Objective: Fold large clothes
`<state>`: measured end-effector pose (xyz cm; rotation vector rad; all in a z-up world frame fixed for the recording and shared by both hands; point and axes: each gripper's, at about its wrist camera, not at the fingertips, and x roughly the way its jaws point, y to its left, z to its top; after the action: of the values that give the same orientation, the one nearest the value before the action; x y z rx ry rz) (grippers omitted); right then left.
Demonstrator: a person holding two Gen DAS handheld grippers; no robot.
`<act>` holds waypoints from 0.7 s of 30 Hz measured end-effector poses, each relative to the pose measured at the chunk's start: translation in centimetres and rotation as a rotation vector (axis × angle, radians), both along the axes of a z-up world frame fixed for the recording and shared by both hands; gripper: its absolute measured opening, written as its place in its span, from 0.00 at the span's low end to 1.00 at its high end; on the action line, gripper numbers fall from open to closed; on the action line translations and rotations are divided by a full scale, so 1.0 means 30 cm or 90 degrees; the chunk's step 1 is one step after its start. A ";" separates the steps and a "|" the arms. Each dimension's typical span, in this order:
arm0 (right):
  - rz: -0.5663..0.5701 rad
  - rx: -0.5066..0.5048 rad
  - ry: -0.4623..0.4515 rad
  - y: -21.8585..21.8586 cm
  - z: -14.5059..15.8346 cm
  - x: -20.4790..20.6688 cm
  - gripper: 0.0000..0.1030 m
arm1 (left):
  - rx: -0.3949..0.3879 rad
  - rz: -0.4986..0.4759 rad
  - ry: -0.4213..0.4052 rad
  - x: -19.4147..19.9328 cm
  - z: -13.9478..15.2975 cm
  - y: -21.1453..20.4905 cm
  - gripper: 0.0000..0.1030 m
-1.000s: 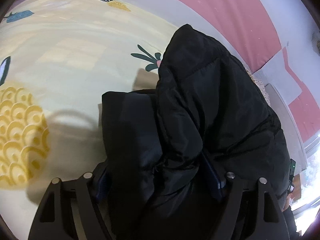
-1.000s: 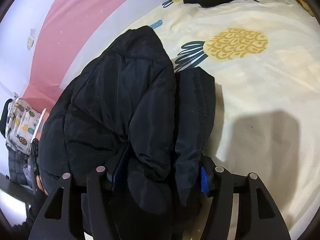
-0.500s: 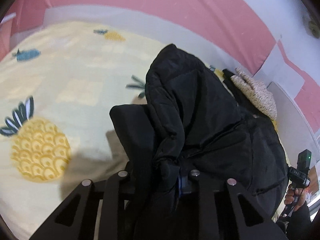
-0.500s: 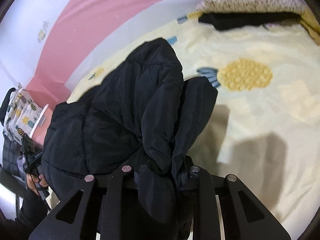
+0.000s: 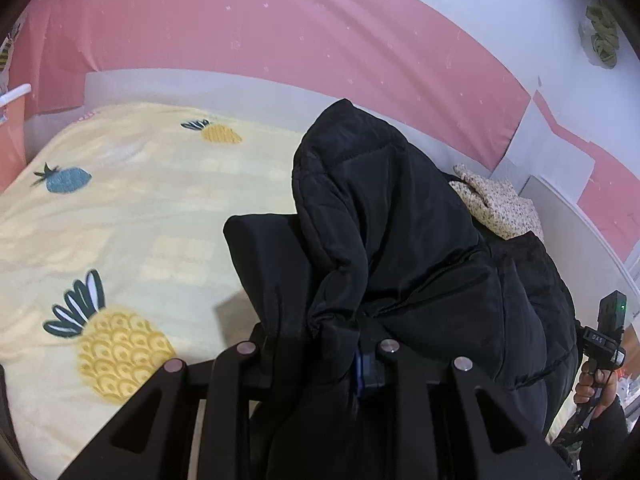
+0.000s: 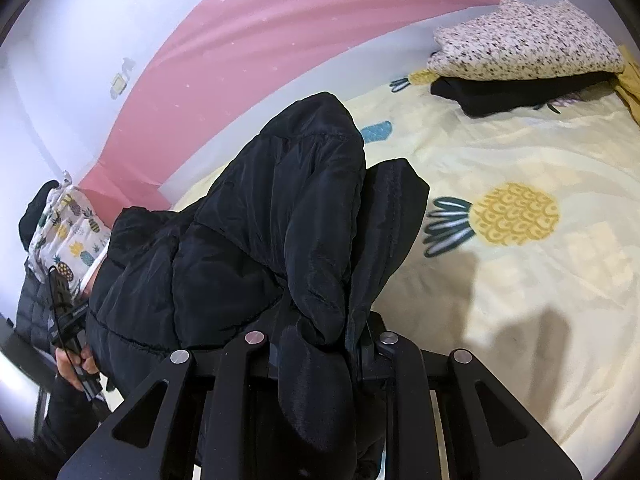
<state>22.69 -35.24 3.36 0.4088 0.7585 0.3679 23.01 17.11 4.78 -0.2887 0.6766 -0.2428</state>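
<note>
A black puffer jacket [image 5: 392,232] hangs bunched between both grippers, lifted above the yellow pineapple-print bedsheet [image 5: 140,216]. My left gripper [image 5: 316,344] is shut on a fold of the jacket; the fabric covers its fingertips. In the right wrist view the same jacket [image 6: 260,240] drapes to the left, and my right gripper [image 6: 318,340] is shut on another fold of it. The jacket's lower part is hidden behind the gripper bodies.
A stack of folded clothes, speckled cream on black [image 6: 524,40], lies at the far right of the bed [image 6: 520,280]; it also shows in the left wrist view [image 5: 496,204]. Pink and white walls [image 5: 240,32] border the bed. A pineapple-print bundle [image 6: 68,228] sits at the left.
Both grippers closed from wide open onto the jacket, then lifted it off the sheet; more wall and the far clothes stack came into view.
</note>
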 end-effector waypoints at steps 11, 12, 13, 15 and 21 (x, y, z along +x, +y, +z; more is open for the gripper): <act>0.039 0.027 -0.021 0.222 0.033 0.156 0.21 | 0.035 0.051 -0.027 0.089 0.094 0.209 0.25; 0.043 0.028 -0.023 0.240 0.031 0.171 0.21 | 0.037 0.058 -0.029 0.099 0.099 0.235 0.25; 0.046 0.029 -0.024 0.267 0.030 0.190 0.21 | 0.039 0.065 -0.032 0.108 0.101 0.262 0.25; 0.055 0.033 -0.026 0.328 0.025 0.230 0.21 | 0.041 0.080 -0.032 0.133 0.100 0.317 0.25; 0.082 0.026 -0.015 0.488 -0.051 0.333 0.21 | 0.050 0.113 -0.010 0.212 0.003 0.439 0.25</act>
<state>32.67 -20.59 1.83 0.3950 0.7575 0.5087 29.35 30.28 4.86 -0.2690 0.6397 -0.0493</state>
